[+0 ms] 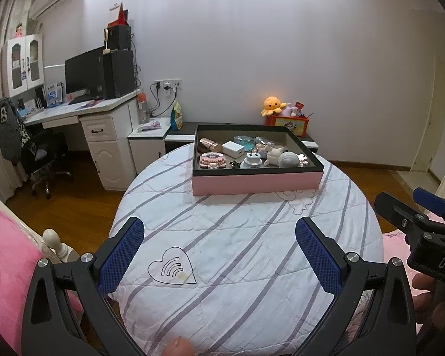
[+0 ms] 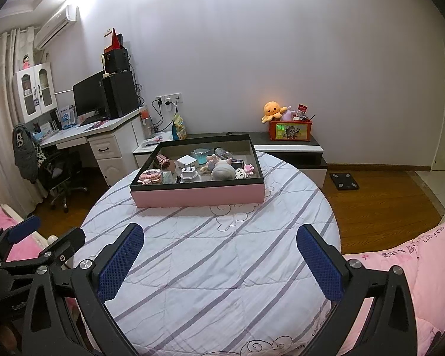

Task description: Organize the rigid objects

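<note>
A pink box with a black rim (image 1: 256, 181) (image 2: 198, 196) stands at the far side of a round table covered by a white striped cloth (image 1: 237, 237) (image 2: 207, 252). Inside it lie several small rigid items: a white plug adapter (image 1: 253, 160) (image 2: 190, 173), a white charger block (image 1: 233, 149) (image 2: 186, 160), a pink block toy (image 1: 213, 160) (image 2: 151, 176), a grey ball (image 1: 288, 159) (image 2: 222, 171) and a rose-gold tube (image 1: 210, 145). My left gripper (image 1: 219, 255) hangs open over the near cloth, holding nothing. My right gripper (image 2: 221, 259) is likewise open and empty.
A white desk with a monitor (image 1: 84, 72) and an office chair (image 1: 41, 154) stands at the left. A low cabinet behind the table carries a red toy box (image 1: 290, 124) with an orange plush. Pink bedding (image 2: 415, 267) lies at the right, wooden floor around.
</note>
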The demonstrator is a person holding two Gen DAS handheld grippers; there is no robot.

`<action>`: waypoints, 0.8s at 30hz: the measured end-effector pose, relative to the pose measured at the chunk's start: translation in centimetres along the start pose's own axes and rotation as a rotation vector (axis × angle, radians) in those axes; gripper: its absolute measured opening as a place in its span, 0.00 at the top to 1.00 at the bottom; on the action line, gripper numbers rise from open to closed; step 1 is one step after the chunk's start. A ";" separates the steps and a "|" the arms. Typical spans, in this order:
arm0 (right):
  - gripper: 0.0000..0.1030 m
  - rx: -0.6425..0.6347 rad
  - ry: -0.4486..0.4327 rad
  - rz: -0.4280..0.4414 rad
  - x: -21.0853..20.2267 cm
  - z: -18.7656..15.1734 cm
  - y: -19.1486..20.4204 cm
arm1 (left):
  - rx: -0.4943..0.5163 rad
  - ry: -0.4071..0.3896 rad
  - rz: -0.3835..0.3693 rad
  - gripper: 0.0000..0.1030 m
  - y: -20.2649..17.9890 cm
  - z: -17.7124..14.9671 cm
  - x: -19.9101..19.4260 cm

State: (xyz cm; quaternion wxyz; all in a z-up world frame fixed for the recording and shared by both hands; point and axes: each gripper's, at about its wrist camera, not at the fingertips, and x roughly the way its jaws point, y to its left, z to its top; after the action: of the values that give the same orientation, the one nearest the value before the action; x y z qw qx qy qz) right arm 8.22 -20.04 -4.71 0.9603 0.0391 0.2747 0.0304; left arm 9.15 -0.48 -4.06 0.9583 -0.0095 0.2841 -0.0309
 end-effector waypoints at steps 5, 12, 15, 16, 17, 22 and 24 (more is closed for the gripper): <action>0.00 0.008 0.003 -0.003 0.0 0.0 -0.3 | 0.000 -0.007 0.001 0.00 0.1 0.1 -0.1; 0.00 0.010 0.002 -0.001 0.0 0.1 -0.6 | 0.007 -0.018 0.021 0.00 0.3 0.4 -0.2; 0.00 0.010 0.003 -0.002 0.0 0.1 -0.6 | 0.005 -0.017 0.021 0.00 0.3 0.5 -0.2; 0.00 0.010 0.002 -0.001 0.0 0.1 -0.6 | 0.005 -0.016 0.022 0.00 0.3 0.4 -0.3; 0.00 0.010 0.003 -0.001 0.0 0.1 -0.6 | 0.005 -0.016 0.021 0.00 0.3 0.5 -0.2; 0.00 0.010 0.003 -0.003 0.0 0.1 -0.6 | 0.007 -0.018 0.021 0.00 0.3 0.5 -0.2; 0.00 0.012 0.002 -0.003 0.0 0.1 -0.7 | 0.006 -0.020 0.020 0.00 0.3 0.5 -0.2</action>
State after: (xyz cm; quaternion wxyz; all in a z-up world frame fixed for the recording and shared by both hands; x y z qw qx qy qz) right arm 8.29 -20.73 -4.67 0.9598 0.0443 0.2758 0.0275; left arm 9.28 -0.18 -3.52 0.9614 -0.0040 0.2742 -0.0223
